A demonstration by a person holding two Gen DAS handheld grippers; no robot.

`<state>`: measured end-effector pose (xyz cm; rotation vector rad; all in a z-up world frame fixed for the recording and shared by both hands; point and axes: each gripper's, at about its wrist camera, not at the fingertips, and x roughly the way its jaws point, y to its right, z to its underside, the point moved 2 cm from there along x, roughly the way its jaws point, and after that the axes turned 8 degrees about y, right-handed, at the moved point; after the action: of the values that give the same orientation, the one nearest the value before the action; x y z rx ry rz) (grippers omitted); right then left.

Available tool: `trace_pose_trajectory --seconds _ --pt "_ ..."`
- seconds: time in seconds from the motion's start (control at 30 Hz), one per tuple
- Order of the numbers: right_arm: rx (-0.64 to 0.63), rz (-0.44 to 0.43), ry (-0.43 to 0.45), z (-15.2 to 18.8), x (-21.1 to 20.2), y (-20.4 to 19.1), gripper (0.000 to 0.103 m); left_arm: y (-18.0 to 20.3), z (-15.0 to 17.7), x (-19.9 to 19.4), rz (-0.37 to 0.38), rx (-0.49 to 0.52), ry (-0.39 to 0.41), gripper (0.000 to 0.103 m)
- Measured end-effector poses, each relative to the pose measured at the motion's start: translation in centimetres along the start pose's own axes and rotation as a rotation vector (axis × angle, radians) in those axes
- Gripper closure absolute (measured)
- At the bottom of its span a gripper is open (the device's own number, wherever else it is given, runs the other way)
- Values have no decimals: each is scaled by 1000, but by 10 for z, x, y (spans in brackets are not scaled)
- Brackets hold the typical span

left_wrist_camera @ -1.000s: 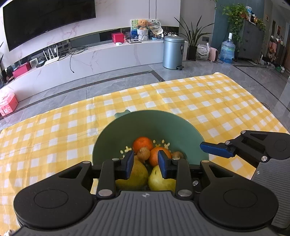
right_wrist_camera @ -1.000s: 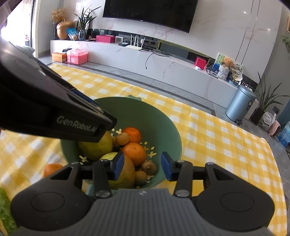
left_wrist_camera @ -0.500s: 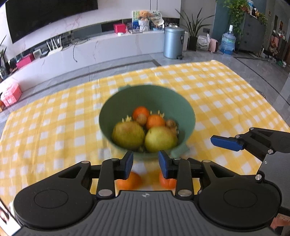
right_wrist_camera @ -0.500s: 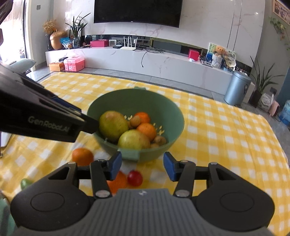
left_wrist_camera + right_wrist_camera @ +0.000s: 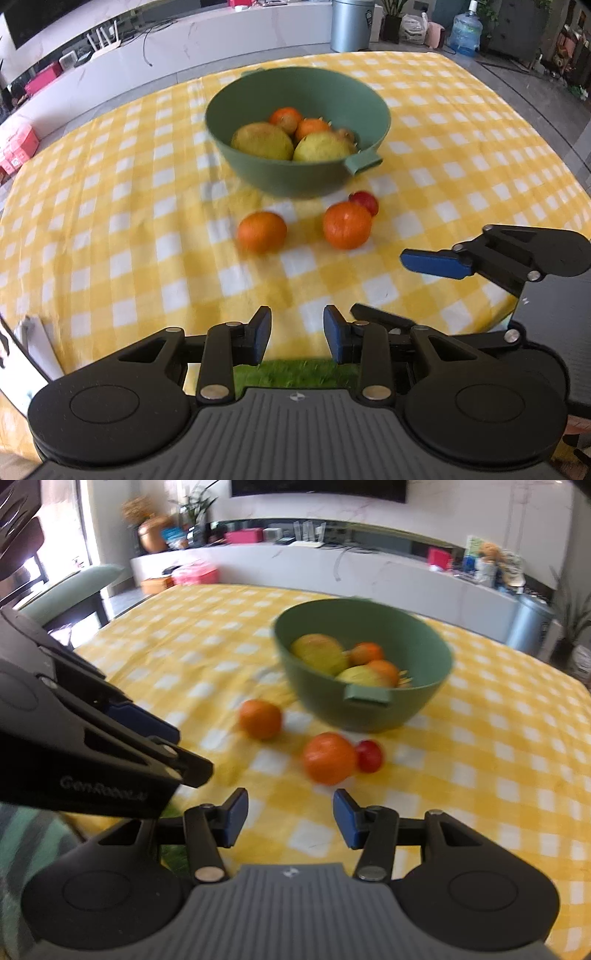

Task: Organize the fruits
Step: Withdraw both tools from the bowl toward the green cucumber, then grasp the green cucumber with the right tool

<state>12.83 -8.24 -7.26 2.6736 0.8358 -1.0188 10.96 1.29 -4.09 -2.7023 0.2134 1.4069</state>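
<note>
The left gripper (image 5: 297, 334) is hovering open and empty, near side of the green bowl (image 5: 295, 177); two oranges (image 5: 262, 232) are lying before it. The right gripper (image 5: 290, 819) is hanging open, empty, a red fruit (image 5: 369, 756) sitting beside the bowl.

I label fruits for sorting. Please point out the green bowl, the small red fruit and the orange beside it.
green bowl (image 5: 258, 173), left wrist view, outer wall.
small red fruit (image 5: 366, 201), left wrist view, top.
orange (image 5: 346, 224), left wrist view, middle.

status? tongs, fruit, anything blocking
Left tongs and right tongs open, empty. Two oranges and a red fruit loose beside the green bowl. Nothing blocking.
</note>
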Motion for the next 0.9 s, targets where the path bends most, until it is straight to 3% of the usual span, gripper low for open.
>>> trace_pose_trajectory --seconds 0.27,0.67,0.9 --pt "-72 -92 -59 6 20 -32 49 -21 11 -9 -27 -56 6 58" --pt "-129 -166 -54 0 28 -58 48 -45 22 -5 -43 -113 -11 58" --pt "-162 -165 -50 -9 38 -65 44 -53 26 -4 -40 -132 -12 58"
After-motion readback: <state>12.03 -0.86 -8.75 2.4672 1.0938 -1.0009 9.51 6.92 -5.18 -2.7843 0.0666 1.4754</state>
